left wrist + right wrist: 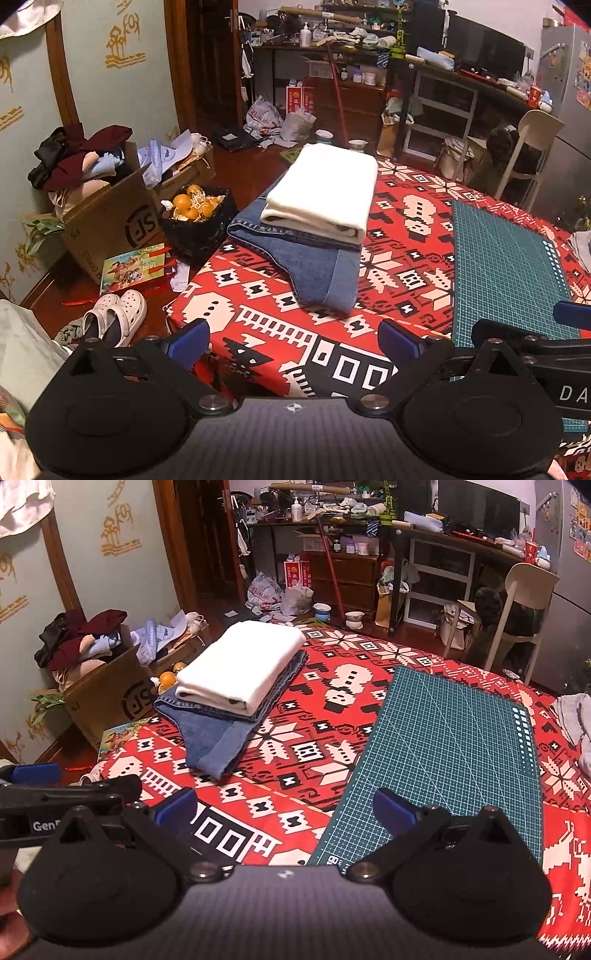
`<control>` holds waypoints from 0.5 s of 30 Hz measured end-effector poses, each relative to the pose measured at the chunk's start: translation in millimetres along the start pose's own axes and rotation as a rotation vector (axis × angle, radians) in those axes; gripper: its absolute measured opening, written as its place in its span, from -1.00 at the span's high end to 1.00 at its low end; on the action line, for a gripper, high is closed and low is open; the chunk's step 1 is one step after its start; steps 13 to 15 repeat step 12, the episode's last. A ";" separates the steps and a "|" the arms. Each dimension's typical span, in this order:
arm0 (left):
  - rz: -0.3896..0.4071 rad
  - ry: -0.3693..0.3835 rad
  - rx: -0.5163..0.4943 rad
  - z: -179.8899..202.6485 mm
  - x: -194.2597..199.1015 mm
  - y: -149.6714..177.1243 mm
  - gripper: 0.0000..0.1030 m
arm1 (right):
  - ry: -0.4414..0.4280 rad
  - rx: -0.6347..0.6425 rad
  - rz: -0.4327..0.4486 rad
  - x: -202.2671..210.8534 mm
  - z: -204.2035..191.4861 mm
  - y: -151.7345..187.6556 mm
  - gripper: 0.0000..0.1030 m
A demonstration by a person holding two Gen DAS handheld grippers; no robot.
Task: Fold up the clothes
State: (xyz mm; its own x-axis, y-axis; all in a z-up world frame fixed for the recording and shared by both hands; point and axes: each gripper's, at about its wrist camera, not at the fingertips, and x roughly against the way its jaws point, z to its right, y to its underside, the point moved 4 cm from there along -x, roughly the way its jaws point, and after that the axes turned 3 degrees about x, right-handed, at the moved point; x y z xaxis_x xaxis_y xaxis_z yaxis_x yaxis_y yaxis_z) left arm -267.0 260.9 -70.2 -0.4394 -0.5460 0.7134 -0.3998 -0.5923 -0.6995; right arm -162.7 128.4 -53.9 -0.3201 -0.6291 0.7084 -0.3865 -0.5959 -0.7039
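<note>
Lying folded on the tabletop [461, 664], a white cloth [240, 664] is stacked on jeans [210, 738]; both claws [293, 341] [282, 808] are held apart, empty.

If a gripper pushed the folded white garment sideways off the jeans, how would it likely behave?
The white garment looks thick and soft, so it would probably bunch rather than slide whole. Its loose layered edges might unfold. The folded jeans beneath look rough, likely dragging on it.
</note>
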 end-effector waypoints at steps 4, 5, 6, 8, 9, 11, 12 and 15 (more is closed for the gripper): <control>-0.003 -0.002 0.005 -2.5 0.2 -0.2 -0.91 | -0.004 0.005 0.001 0.1 -2.8 -0.9 -0.99; -0.003 -0.003 0.007 -3.2 0.2 -0.2 -0.91 | -0.004 0.006 0.001 0.0 -3.5 -1.2 -0.99; -0.003 -0.004 0.008 -3.8 0.2 -0.1 -0.91 | -0.005 0.008 0.001 0.0 -4.4 -1.3 -0.99; -0.004 -0.005 0.010 -5.2 0.2 -0.1 -0.91 | -0.003 0.014 0.001 -0.5 -6.5 -1.2 -0.99; -0.004 -0.006 0.011 -5.8 0.1 -0.1 -0.91 | -0.003 0.017 -0.001 -0.8 -7.4 -1.4 -0.99; -0.004 -0.008 0.014 -7.1 0.1 0.0 -0.91 | -0.005 0.018 -0.004 -1.6 -8.7 -1.6 -0.99; -0.005 -0.009 0.015 -7.8 0.1 0.0 -0.91 | -0.007 0.017 -0.005 -1.9 -9.1 -1.7 -0.99; -0.005 -0.009 0.015 -7.8 0.1 0.0 -0.91 | -0.007 0.017 -0.005 -1.9 -9.1 -1.7 -0.99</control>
